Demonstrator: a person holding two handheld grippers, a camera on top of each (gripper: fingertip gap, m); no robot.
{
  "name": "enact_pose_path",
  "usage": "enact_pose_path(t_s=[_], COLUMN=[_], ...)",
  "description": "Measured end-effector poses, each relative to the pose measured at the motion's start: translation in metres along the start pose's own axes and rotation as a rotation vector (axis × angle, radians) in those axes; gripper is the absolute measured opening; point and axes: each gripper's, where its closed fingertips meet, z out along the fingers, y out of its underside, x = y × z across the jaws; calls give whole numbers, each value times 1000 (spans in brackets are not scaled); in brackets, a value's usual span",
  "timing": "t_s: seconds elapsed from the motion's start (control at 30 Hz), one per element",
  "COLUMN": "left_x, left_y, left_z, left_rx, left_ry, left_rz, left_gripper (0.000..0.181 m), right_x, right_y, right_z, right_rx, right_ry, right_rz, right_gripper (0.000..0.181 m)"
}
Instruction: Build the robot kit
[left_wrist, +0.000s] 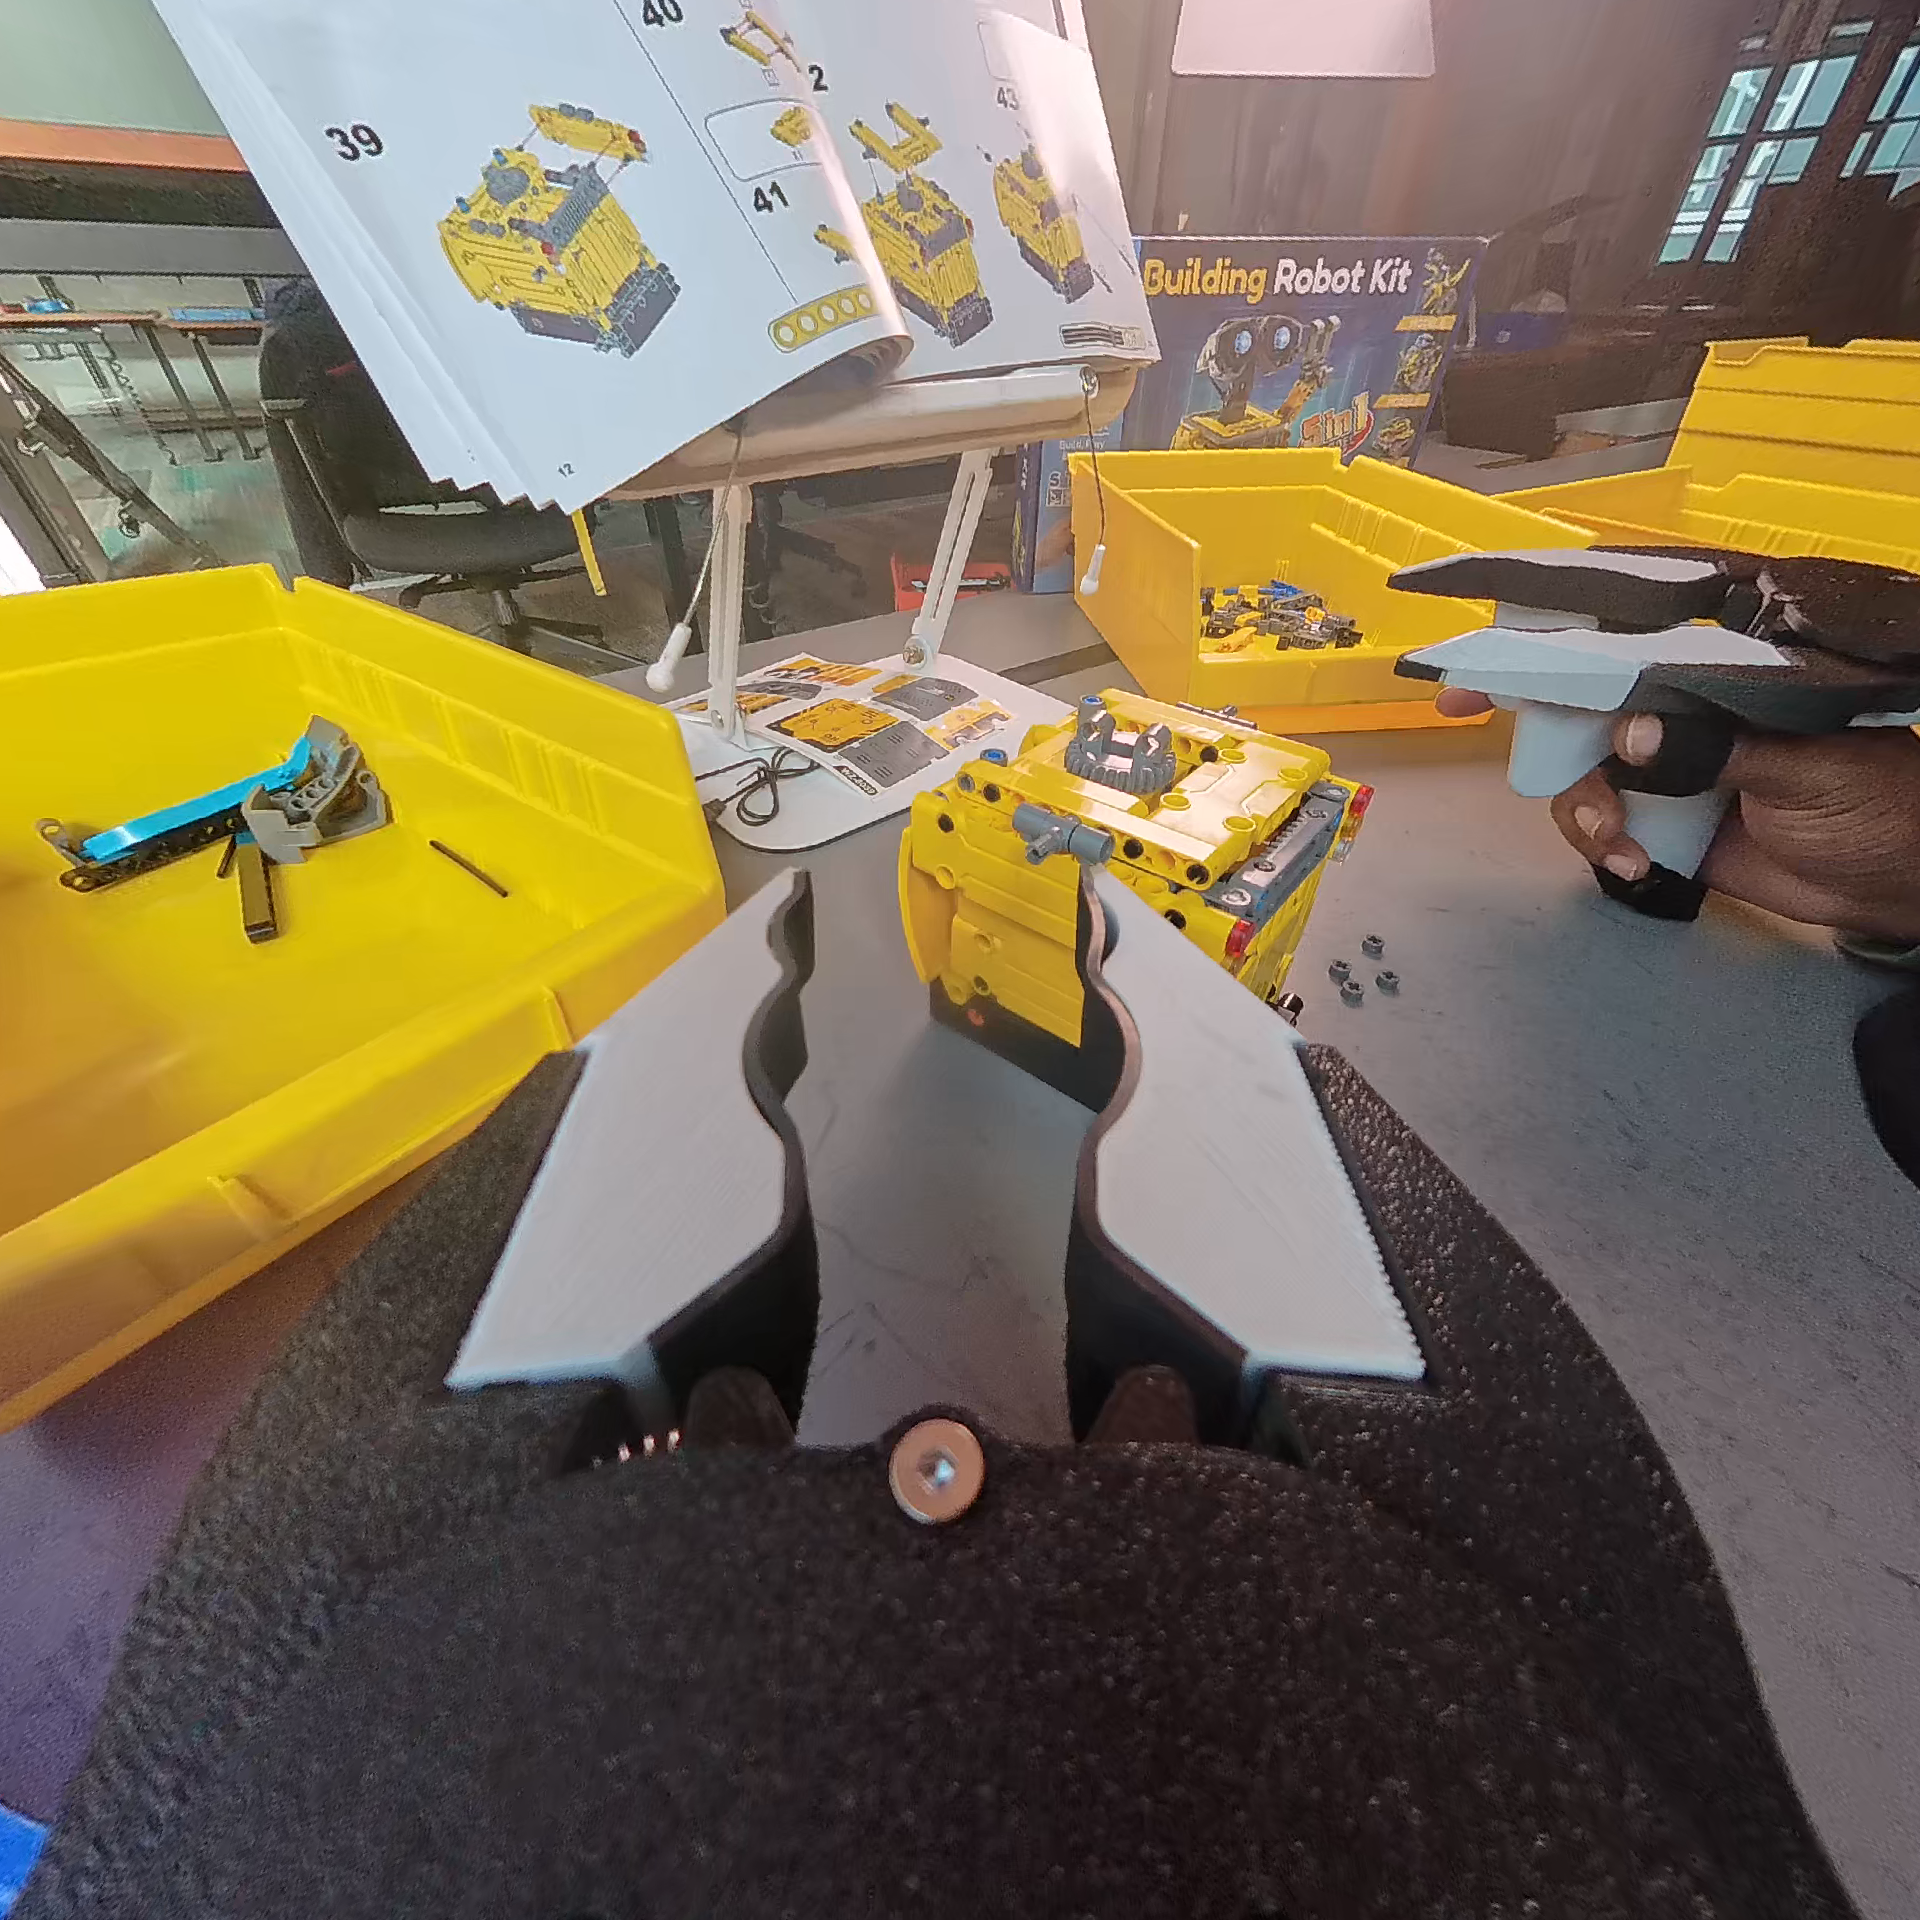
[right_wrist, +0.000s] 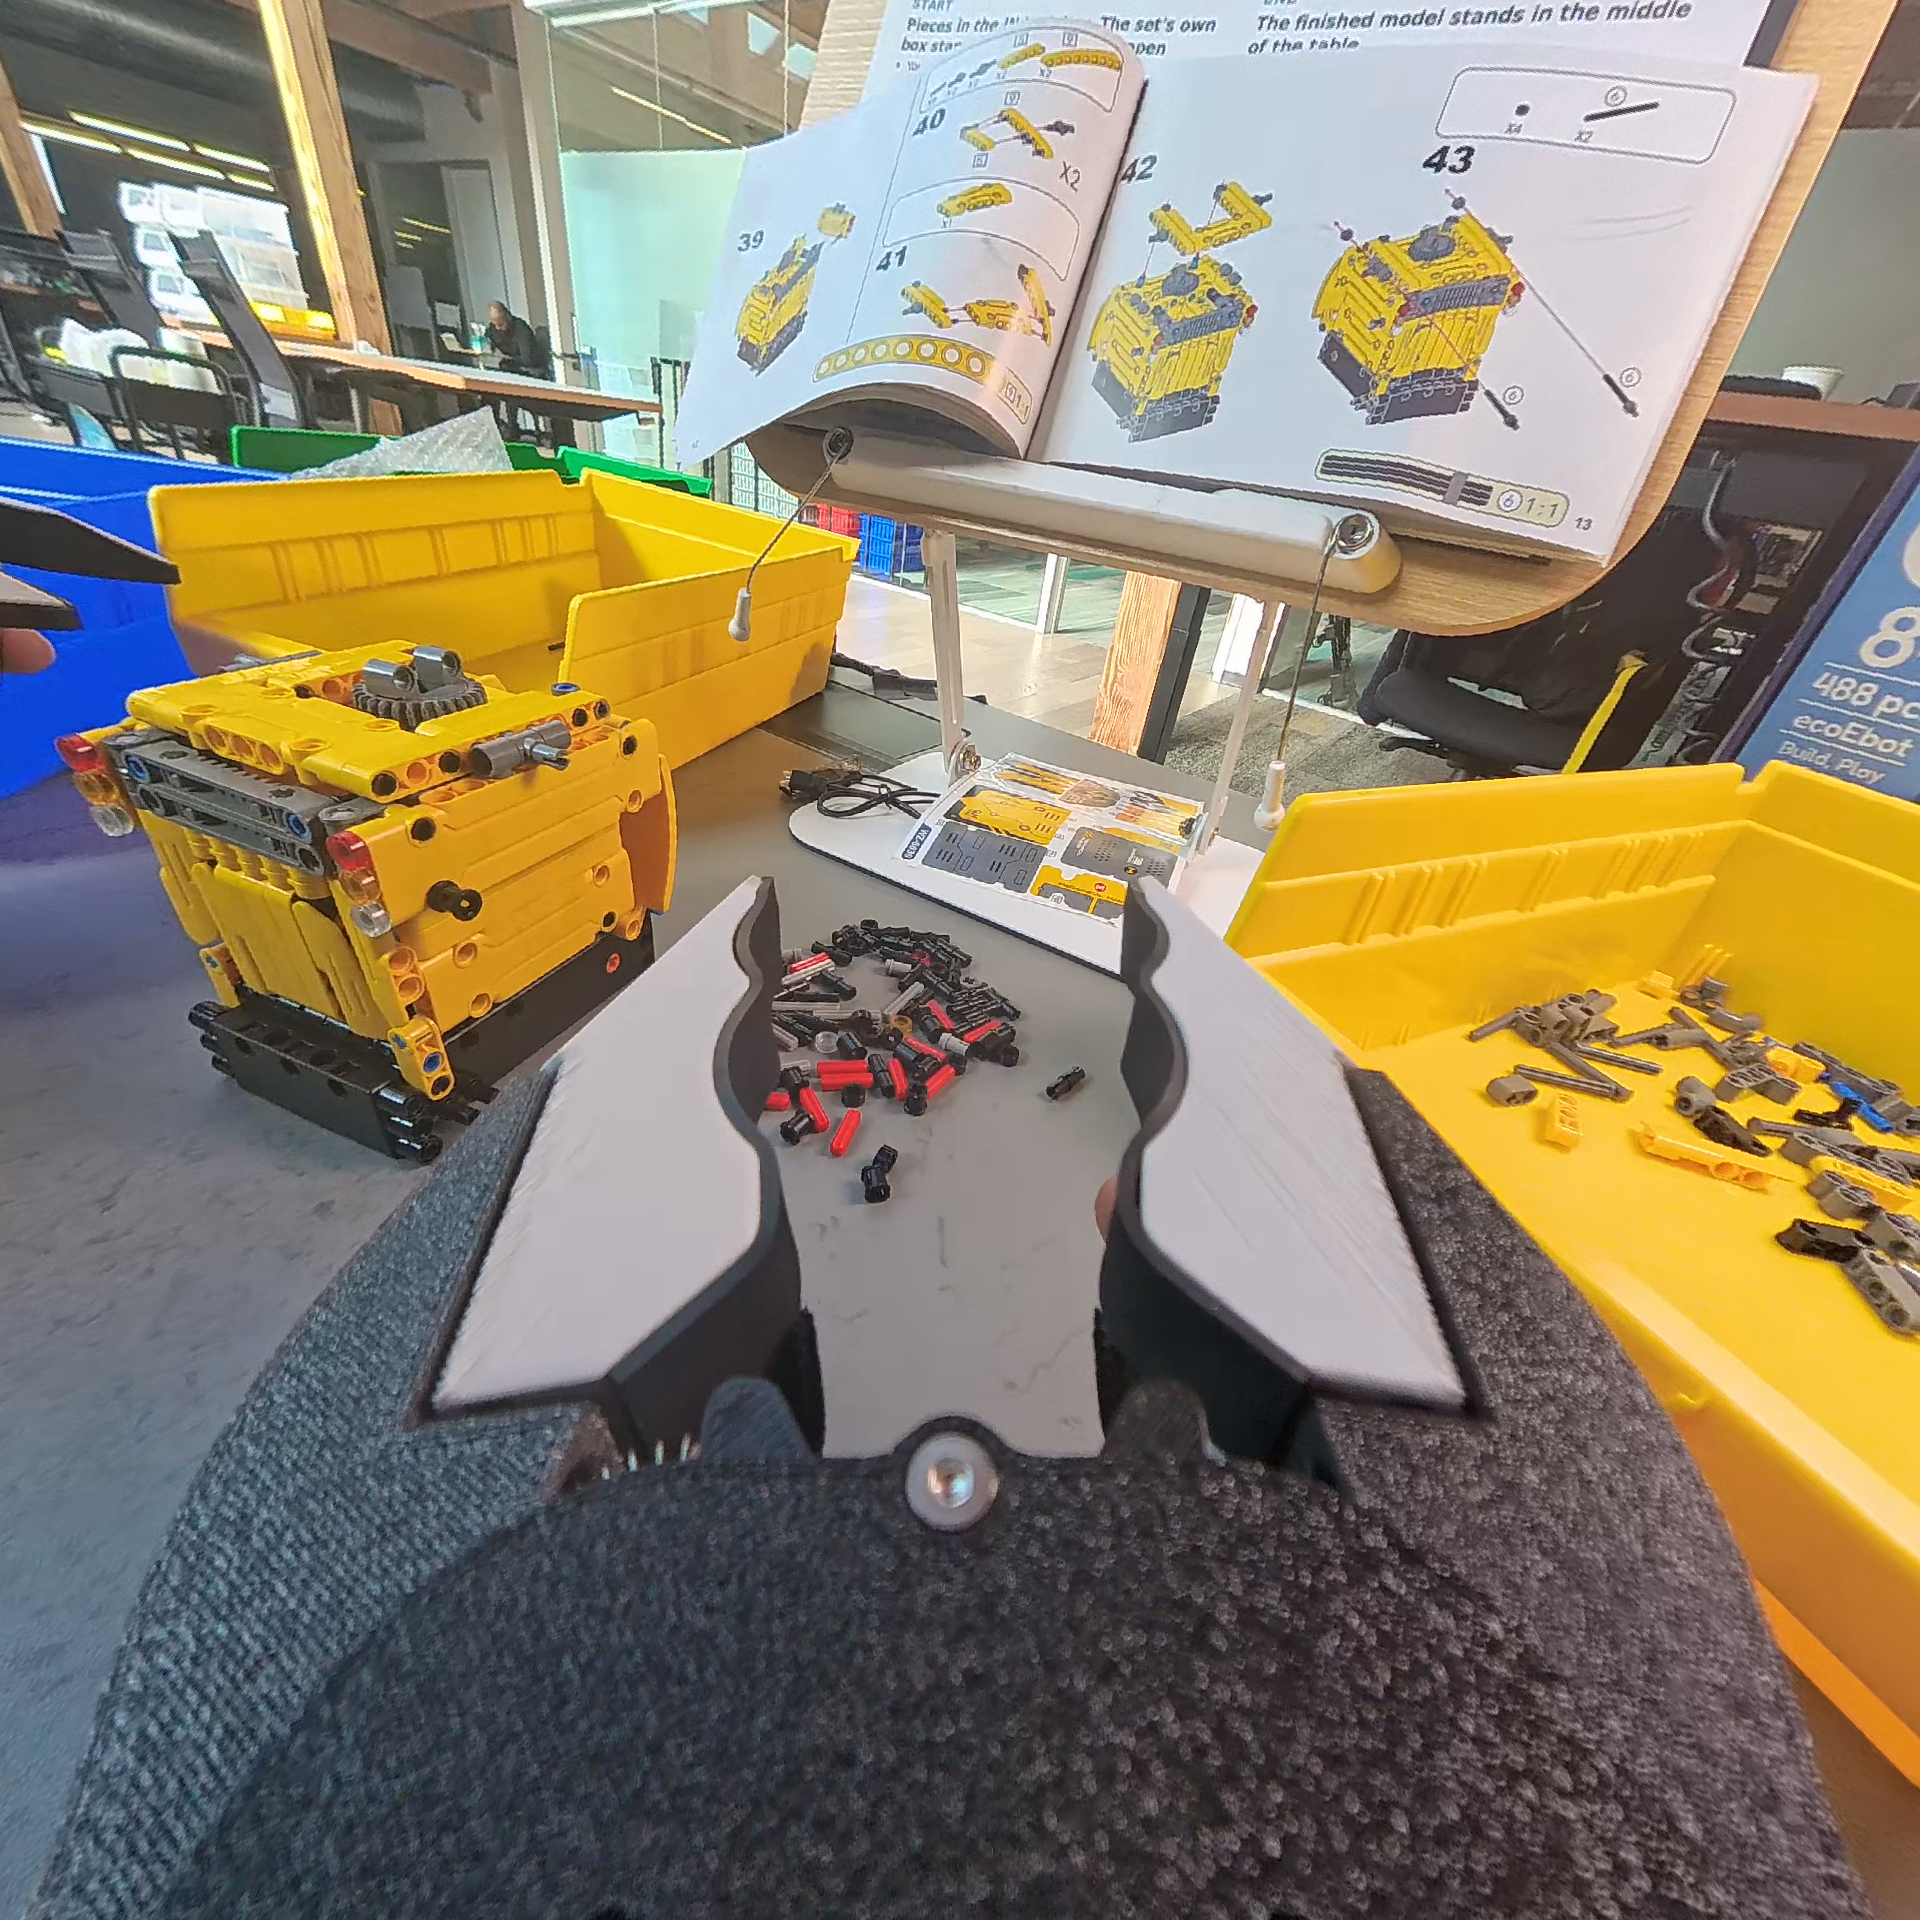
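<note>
Left claw (left_wrist: 940, 914) — wide open, empty, beside the yellow brick model (left_wrist: 1117, 831). Right claw (right_wrist: 951, 914) — wide open, empty, above loose pins (right_wrist: 894, 1023) on the desk (right_wrist: 208, 1195).

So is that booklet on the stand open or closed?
Open. The booklet lies spread on the stand, two pages of drawings facing out, the left one curling.

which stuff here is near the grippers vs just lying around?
At the grippers:
left gripper, open, by the yellow model
right gripper, open, over the loose pins

Lying about:
left bin
parts bin
manual
sticker sheet
cable
</note>
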Motion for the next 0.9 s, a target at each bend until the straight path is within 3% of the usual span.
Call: enact_pose_path(t_s=[0.27,0.43,0.57,0.67,0.77,0.83,0.9], left_x=[5,16,14,-28,-98,-135,-152], left_y=[-4,-21,-49,-90,-103,-85,-46], left_z=[-1,-5,-22,-62,-115,-145,-163], left_rx=[10,55,116,160,-39,-245,-480], left_ry=[13,24,-6,-179,-343,-355,-263], left_rz=[13,64,111,212,213,160,103], left_gripper=[49,46,42,33,32,31,27], right_x=[-1,-2,-3,-3,-3,-3,-3], right_y=[0,0,0,1,1,1,1], right_z=[0,0,0,-1,-2,-4,-3], right_rx=[-2,-1,-2,-7,-13,-10,-12], right_ry=[-3,-5,-2,-2,-4,-7,-11], right_rz=[-5,-17,-22,-24,-24,-22,-23], right_gripper=[65,63,62,61,60,58,56])
